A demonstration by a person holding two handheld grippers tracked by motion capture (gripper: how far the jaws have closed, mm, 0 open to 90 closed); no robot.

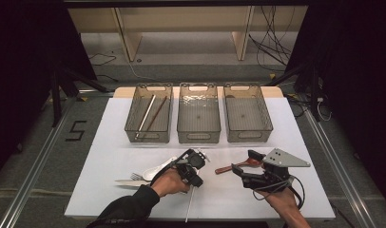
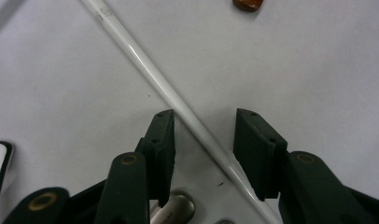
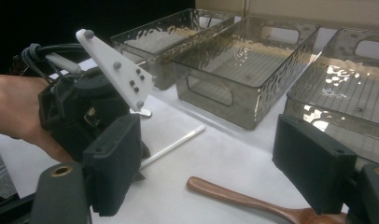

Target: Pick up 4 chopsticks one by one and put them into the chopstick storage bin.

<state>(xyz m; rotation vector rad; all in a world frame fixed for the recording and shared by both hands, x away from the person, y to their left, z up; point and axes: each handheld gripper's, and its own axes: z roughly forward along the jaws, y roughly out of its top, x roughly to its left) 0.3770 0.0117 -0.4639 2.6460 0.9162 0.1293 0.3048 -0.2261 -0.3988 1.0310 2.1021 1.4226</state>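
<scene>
My left gripper [image 1: 195, 166] points down at the white table [image 1: 110, 142], held in a hand. Its jaws [image 2: 204, 126] stand open on either side of a white chopstick [image 2: 145, 60], which lies flat and runs diagonally between the pads without being pinched. The chopstick [image 1: 189, 204] reaches toward the front edge. My right gripper [image 1: 246, 162] is open too, its jaws [image 3: 208, 135] wide apart over the handle of a brown wooden spoon [image 3: 234, 196]. That spoon [image 1: 231, 166] lies between the two grippers.
Three clear bins stand in a row at the back: the left bin [image 1: 148, 137] holds a white and a brown chopstick, while the middle bin [image 1: 198, 138] and right bin [image 1: 248, 137] look bare. A white spoon [image 1: 158, 168] and a fork [image 1: 129, 179] lie left of my left gripper.
</scene>
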